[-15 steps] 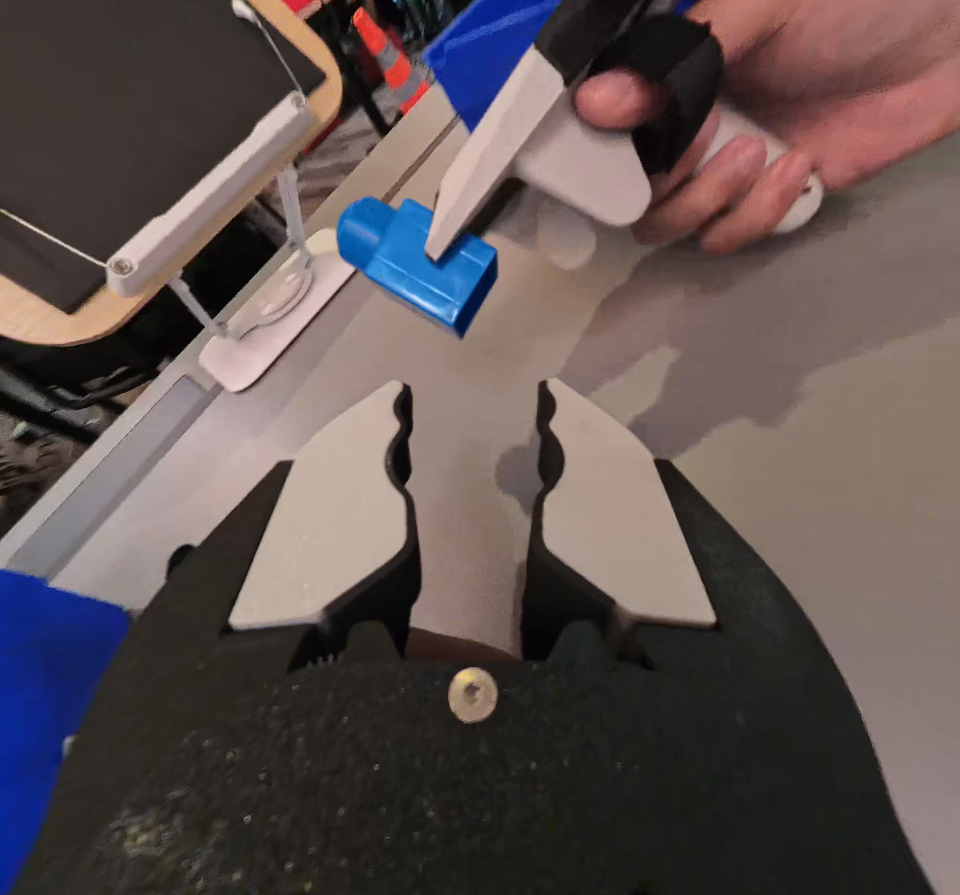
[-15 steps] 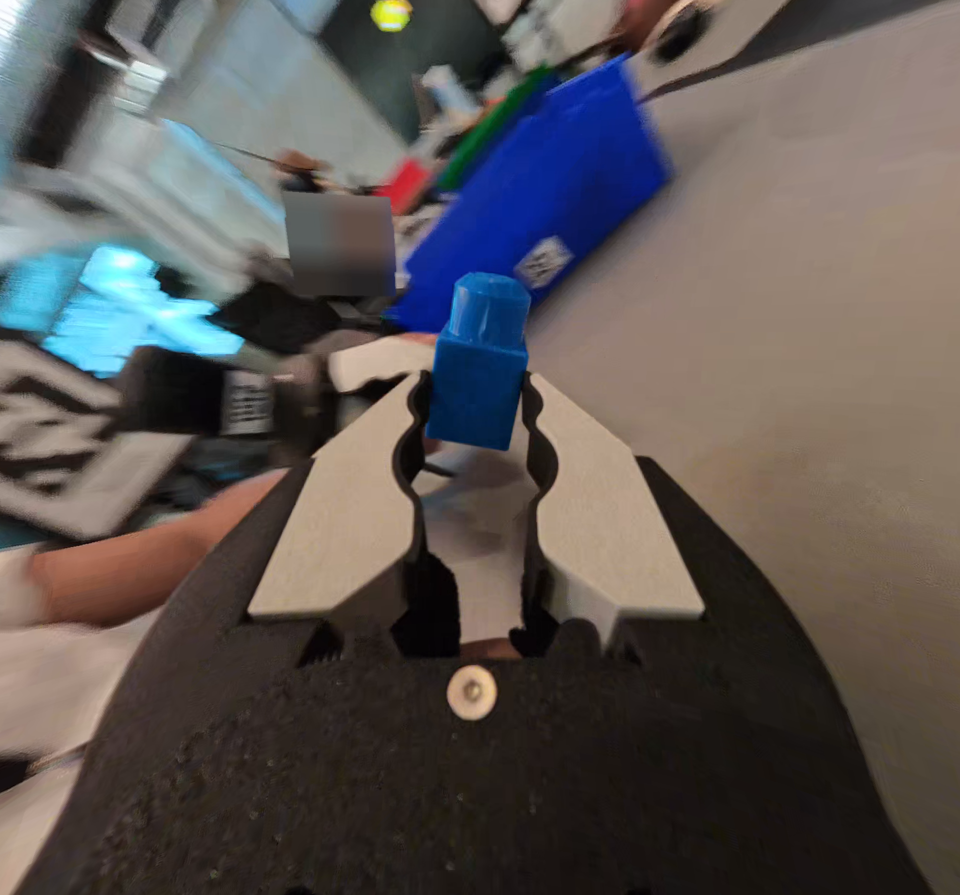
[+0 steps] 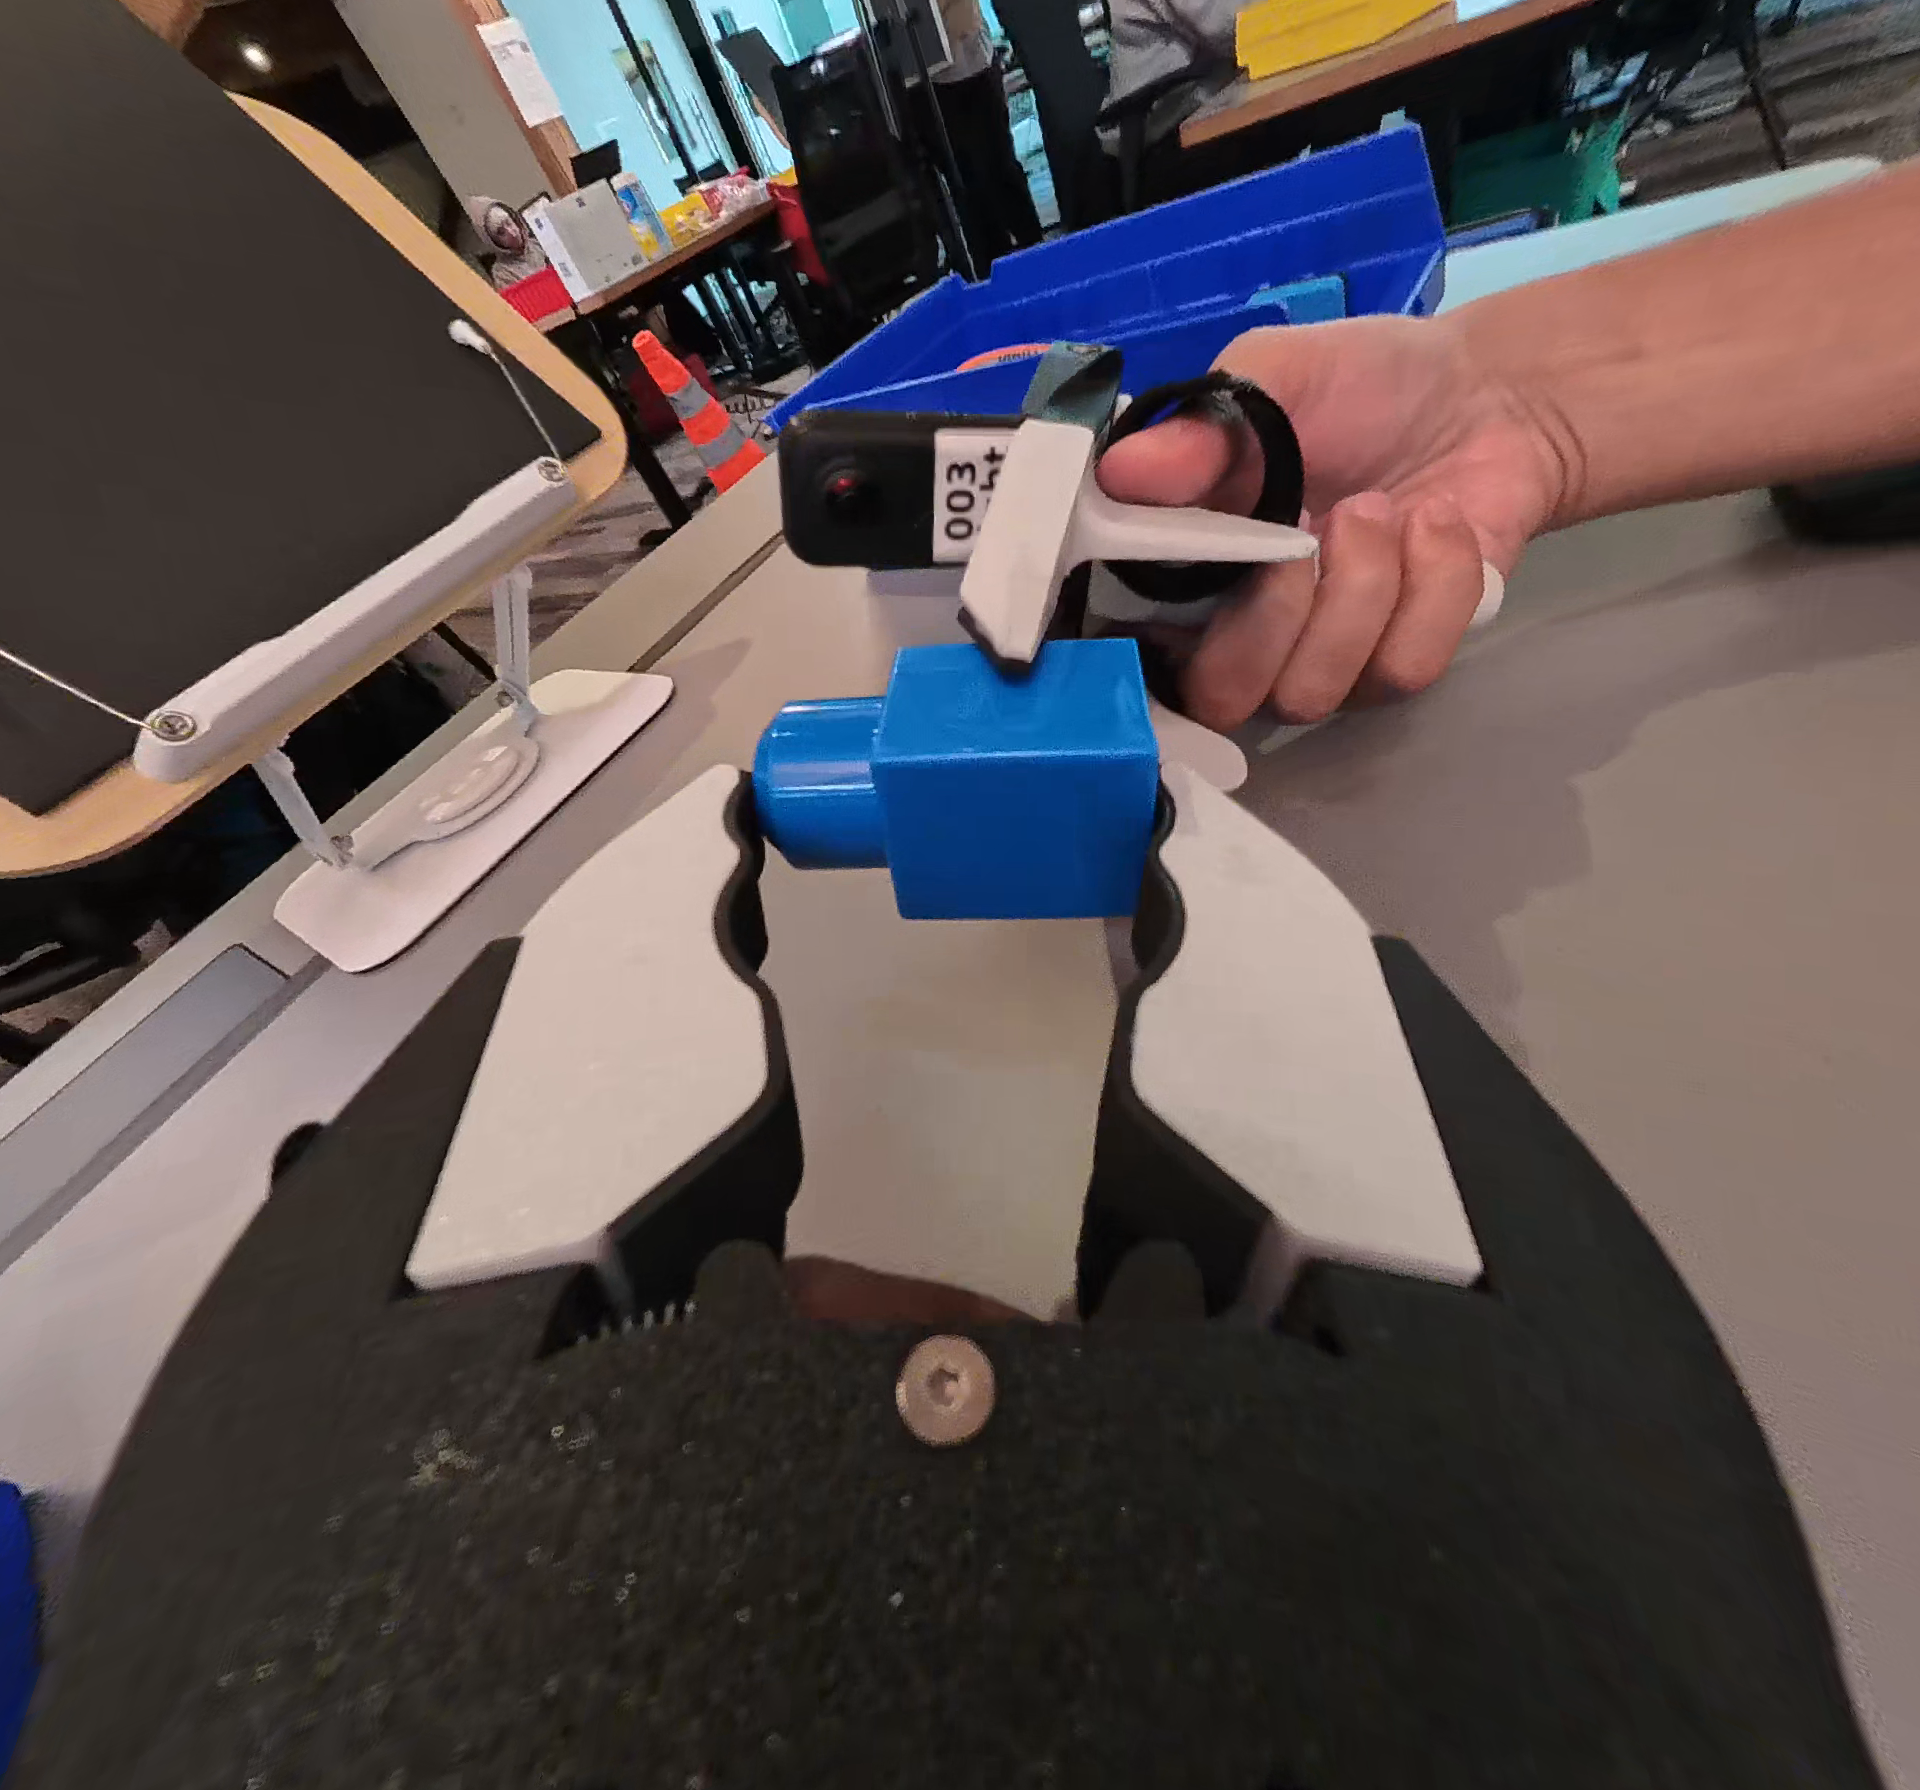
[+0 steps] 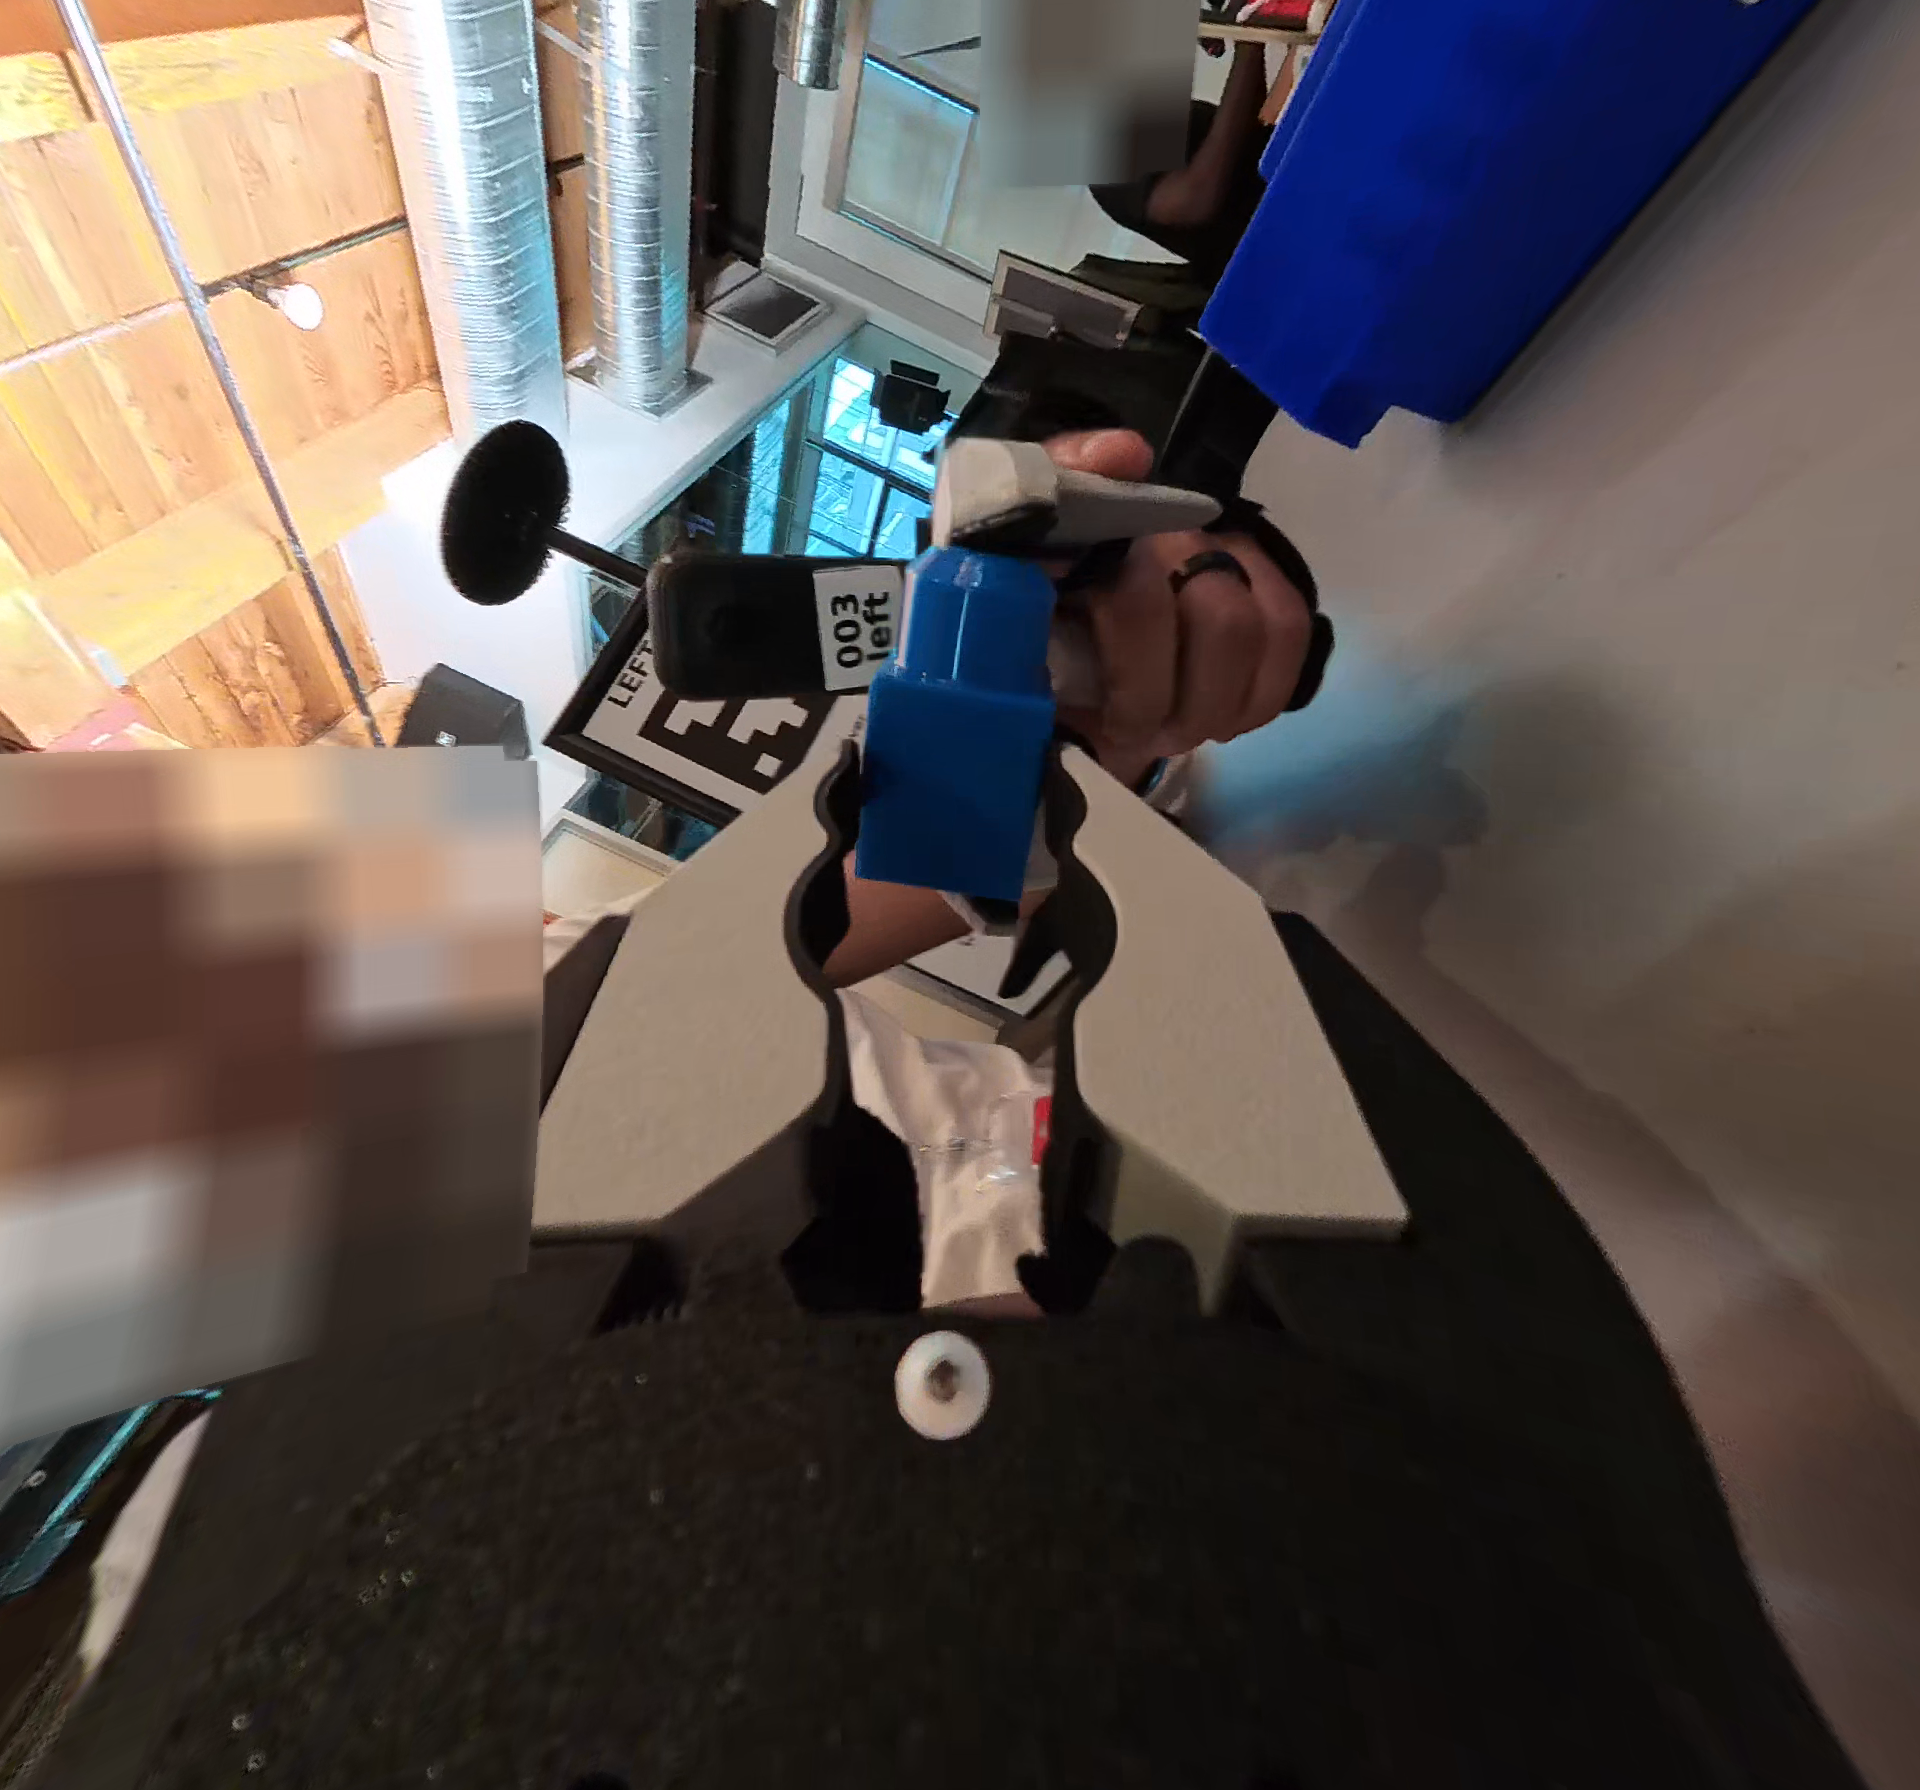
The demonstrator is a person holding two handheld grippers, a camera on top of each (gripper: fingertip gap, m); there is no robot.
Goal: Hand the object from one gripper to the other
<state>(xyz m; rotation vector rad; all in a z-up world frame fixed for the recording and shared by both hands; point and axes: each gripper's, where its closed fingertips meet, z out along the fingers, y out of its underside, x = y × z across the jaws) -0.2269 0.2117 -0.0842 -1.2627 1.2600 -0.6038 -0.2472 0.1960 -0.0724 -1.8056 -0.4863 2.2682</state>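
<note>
While I watch both wrist feeds, the blue block (image 3: 1013,790) sits in the air above the desk (image 3: 1558,961), lying sideways with its round peg pointing left in the left view. My left gripper (image 3: 951,841) has its fingers spread about as wide as the block is long; the right fingertip touches the square end and the left one sits at the peg, but I cannot tell whether they press on it. My right gripper (image 4: 951,821) pinches the block's square body between its fingers, peg pointing away from the camera. In the left view one right finger (image 3: 1013,587) comes down onto the block's top face from above, with the hand (image 3: 1382,535) holding that gripper behind it. A small black camera (image 3: 862,504) bearing a white label is mounted on it. In the right view the left gripper's own camera (image 4: 748,634) faces me just past the block. Farther back on the desk stands a blue bin (image 3: 1195,286). To the left, a dark board (image 3: 208,369) with a wooden rim leans on a white stand (image 3: 468,847).
</note>
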